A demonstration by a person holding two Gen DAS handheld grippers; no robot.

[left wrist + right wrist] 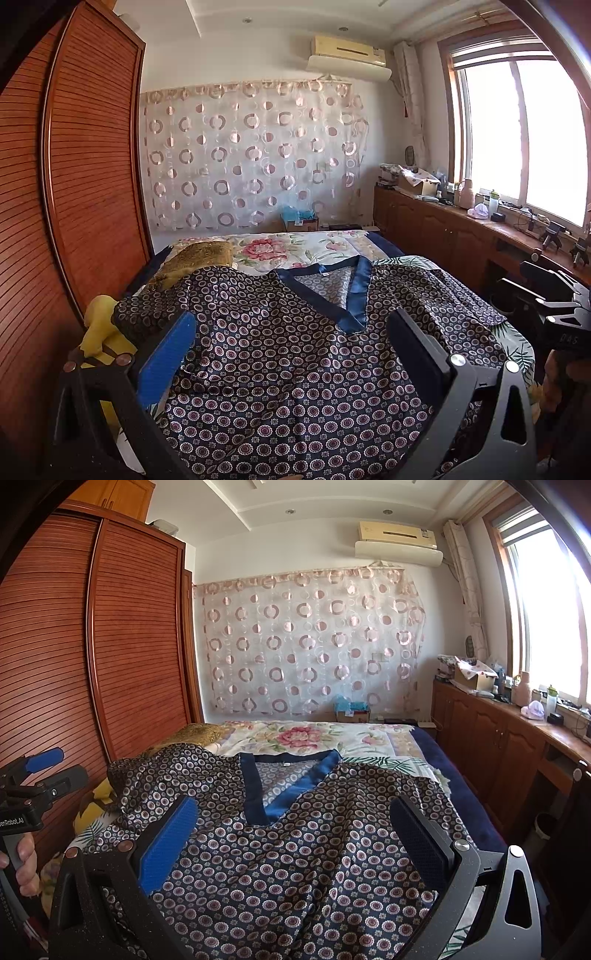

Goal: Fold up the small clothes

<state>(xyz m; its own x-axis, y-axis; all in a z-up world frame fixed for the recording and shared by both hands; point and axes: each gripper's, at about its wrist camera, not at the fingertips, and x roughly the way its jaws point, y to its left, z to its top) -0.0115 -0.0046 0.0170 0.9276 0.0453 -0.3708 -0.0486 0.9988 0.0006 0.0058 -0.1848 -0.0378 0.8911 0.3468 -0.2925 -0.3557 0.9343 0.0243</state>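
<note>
A dark satin top (288, 354) with small flower rings and a blue V-neck trim (343, 295) lies spread face up on the bed. My left gripper (295, 332) hovers open over its lower half, fingers wide apart, nothing between them. In the right wrist view the same top (295, 856) fills the foreground, its blue neckline (280, 797) pointing toward me. My right gripper (295, 816) is also open above the cloth. The left gripper (40, 775), held by a hand, shows at the left edge, and the right one (557, 306) at the right edge of the left wrist view.
The bed's floral sheet (295, 247) stretches behind the top, with a gold cushion (199, 254) at the left. A yellow cloth (99, 332) lies by the louvred wardrobe (74, 166). A wooden cabinet (498, 738) crowded with items runs under the window on the right.
</note>
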